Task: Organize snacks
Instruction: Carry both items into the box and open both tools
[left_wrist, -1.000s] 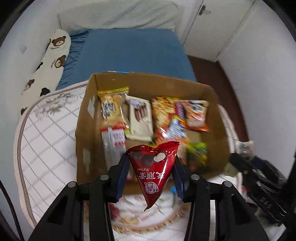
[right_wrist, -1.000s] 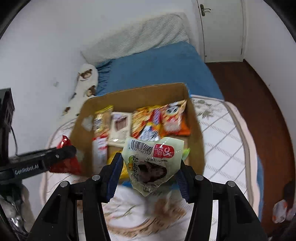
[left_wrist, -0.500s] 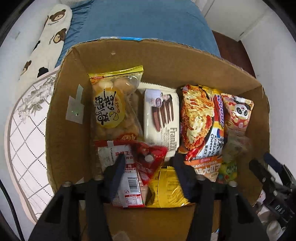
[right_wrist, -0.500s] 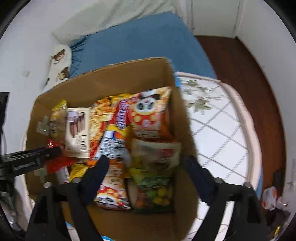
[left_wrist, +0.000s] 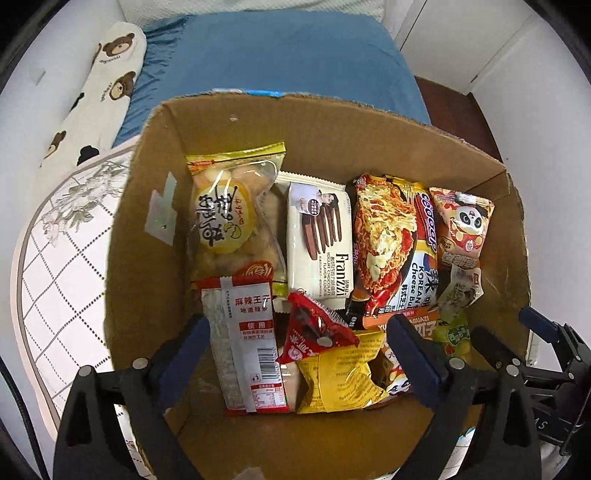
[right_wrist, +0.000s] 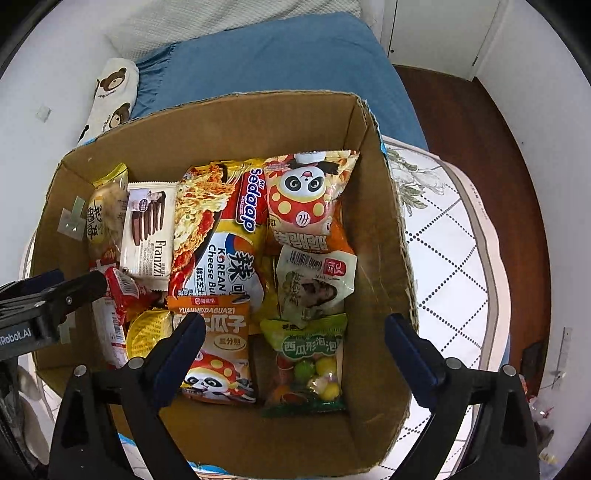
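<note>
A cardboard box (left_wrist: 147, 206) on the bed holds several snack packs; it also shows in the right wrist view (right_wrist: 380, 229). My left gripper (left_wrist: 299, 347) is open over the box's near left part, and the red triangular snack (left_wrist: 314, 334) lies loose between its fingers on other packs. My right gripper (right_wrist: 295, 343) is open over the box's near right part. The green-white snack pack (right_wrist: 314, 284) lies loose in the box above a green candy bag (right_wrist: 308, 365). The left gripper's finger (right_wrist: 55, 295) shows at the left of the right wrist view.
The box stands on a white quilted mattress (right_wrist: 454, 258). A blue sheet (left_wrist: 280, 59) and a bear-print pillow (left_wrist: 99, 96) lie beyond it. Dark wooden floor (right_wrist: 480, 129) is on the right. The right gripper's body (left_wrist: 546, 354) shows at the right of the left wrist view.
Both grippers moved over the box and opened. The red triangular snack left the left gripper, and the green-white pack left the right gripper; both now lie in the box.
</note>
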